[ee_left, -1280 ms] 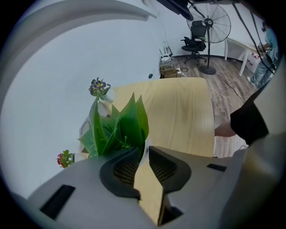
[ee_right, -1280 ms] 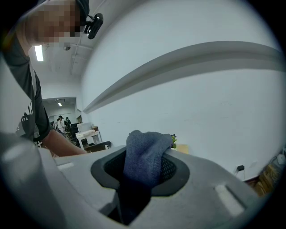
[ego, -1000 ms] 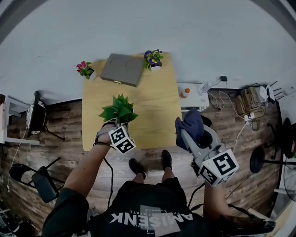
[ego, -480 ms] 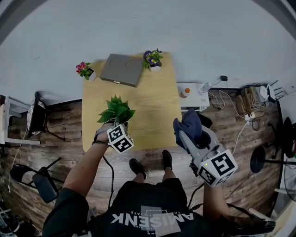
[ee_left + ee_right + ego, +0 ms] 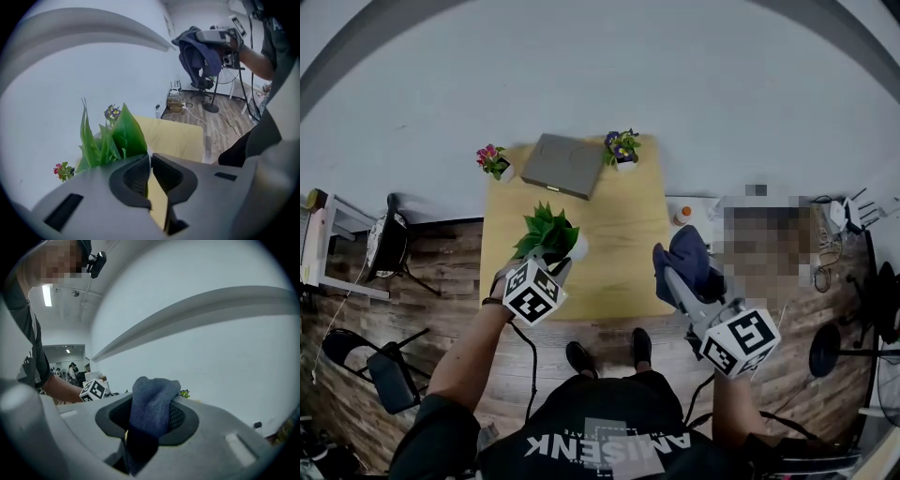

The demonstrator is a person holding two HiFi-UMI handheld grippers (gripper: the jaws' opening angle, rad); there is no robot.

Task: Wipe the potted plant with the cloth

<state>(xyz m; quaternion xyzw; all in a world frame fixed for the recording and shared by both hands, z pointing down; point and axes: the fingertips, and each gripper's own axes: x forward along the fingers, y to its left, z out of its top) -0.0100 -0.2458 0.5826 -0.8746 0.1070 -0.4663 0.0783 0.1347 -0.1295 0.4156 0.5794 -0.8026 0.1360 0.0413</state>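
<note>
The potted plant [image 5: 547,228], broad green leaves in a small white pot [image 5: 577,247], hangs tilted above the wooden table [image 5: 623,234]. My left gripper [image 5: 561,266] reaches it from below-left. Its jaws have just been closing and now pinch the pot's rim, a white sliver between the pads. The left gripper view has the leaves [image 5: 117,138] just past my left gripper [image 5: 150,157]. My right gripper [image 5: 675,277] is shut on a dark blue cloth [image 5: 686,255] and held right of the table's edge, apart from the plant. The cloth [image 5: 152,404] bulges from between the jaws in the right gripper view.
On the table's far edge lie a flat grey case [image 5: 564,165], a pink-flowered pot [image 5: 494,160] and a purple-flowered pot [image 5: 622,146]. A bottle [image 5: 682,215] stands on a white box right of the table. Chairs [image 5: 389,248] stand at the left, cables on the floor at the right.
The left gripper closed on the pot and rose, and the plant came up off the table tilted. The right gripper with the cloth has hardly moved.
</note>
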